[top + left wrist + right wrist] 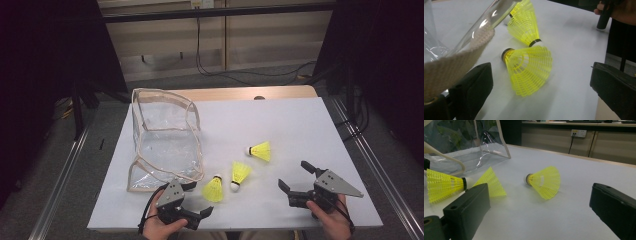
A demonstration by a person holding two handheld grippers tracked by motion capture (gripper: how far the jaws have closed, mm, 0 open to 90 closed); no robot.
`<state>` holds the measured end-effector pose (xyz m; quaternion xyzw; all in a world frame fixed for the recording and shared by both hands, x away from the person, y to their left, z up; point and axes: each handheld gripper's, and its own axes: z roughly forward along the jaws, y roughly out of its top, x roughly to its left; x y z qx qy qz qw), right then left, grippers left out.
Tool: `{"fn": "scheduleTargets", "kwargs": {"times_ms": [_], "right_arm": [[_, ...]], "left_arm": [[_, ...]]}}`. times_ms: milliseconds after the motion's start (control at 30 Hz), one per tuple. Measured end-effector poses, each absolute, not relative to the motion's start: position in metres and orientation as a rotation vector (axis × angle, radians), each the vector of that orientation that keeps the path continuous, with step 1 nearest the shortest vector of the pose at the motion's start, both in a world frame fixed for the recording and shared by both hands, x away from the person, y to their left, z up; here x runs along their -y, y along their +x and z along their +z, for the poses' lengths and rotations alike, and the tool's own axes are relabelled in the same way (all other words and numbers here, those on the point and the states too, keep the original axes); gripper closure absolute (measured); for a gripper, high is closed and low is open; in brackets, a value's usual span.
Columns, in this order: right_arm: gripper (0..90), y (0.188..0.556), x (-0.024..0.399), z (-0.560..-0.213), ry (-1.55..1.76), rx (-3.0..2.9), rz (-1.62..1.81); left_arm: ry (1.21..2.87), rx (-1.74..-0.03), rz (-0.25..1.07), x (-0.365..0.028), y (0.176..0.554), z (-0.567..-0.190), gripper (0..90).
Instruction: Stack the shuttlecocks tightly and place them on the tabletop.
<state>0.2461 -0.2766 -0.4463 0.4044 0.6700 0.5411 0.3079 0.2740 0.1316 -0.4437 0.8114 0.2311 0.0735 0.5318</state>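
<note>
Black hand-held gripper (195, 199) rests open by shuttlecock (214, 189).

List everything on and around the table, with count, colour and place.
shuttlecocks: 3, yellow with white corks, lying on the sheet right of the bag; near one, middle one, far one
clear bag: 1, transparent with beige trim, open, left half of the table
white sheet: 1, covers most of the tabletop
table: 1, light wood, bare strip at the far edge
cables: several, black, on the floor beyond the table
left hand-held gripper: 1, black, jaws open, near edge beside the near shuttlecock
right hand-held gripper: 1, black, jaws open, near right edge
hands: 2, at the bottom edge, one on each gripper
</note>
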Motion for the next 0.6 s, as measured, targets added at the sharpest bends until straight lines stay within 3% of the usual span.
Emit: {"fn": "scheduleTargets", "kwargs": {"times_ms": [600], "right_arm": [[2.3,0.246,0.277,-0.446,1.07,-1.769,1.43]], "left_arm": [[1.966,-0.569,0.199,-0.117,0.275,-0.444,7.2]]}}
